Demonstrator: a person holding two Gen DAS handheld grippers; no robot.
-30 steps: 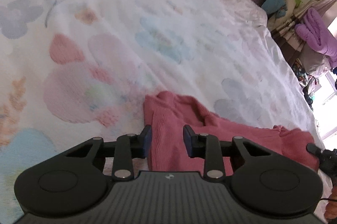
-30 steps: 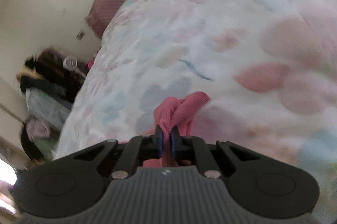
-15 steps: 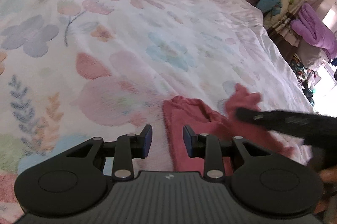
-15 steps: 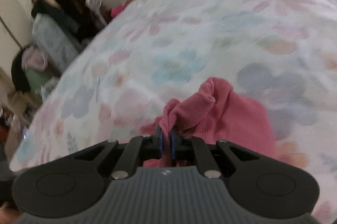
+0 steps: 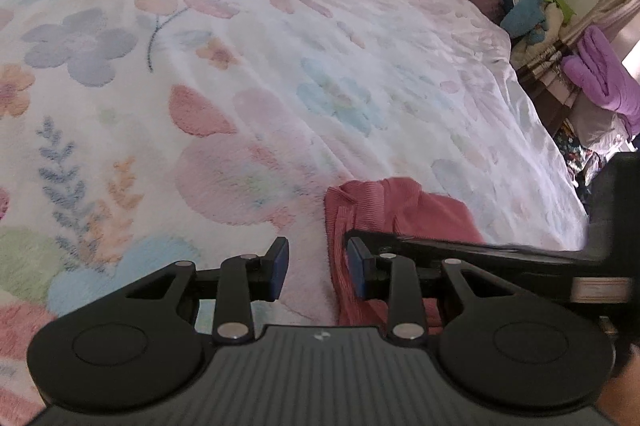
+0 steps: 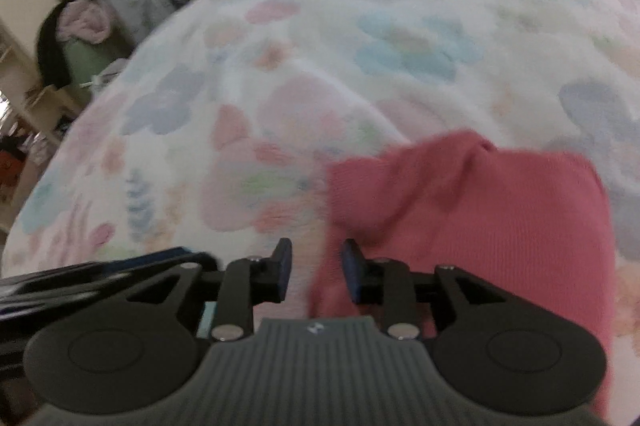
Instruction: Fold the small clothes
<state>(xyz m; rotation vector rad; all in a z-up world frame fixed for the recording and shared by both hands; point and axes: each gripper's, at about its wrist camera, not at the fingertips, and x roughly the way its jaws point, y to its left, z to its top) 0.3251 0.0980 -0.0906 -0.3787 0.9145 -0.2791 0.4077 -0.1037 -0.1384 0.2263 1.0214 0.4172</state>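
One pink garment (image 6: 500, 209) — two grippers.

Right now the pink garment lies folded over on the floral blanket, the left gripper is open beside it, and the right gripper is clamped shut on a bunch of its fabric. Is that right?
Not quite. The right gripper is not clamped: in the right wrist view its jaws have just been opening and stand apart, pads pressing nothing. The rest holds: the pink garment lies folded on the floral blanket, with the left gripper open beside it.

Left gripper (image 5: 316, 268): jaws parted, nothing between the pads, tilted down just left of the pink garment (image 5: 404, 201) | Right gripper (image 6: 316, 266): jaws just opened, pads free, over the garment's left edge, its finger crossing just right of the left gripper.
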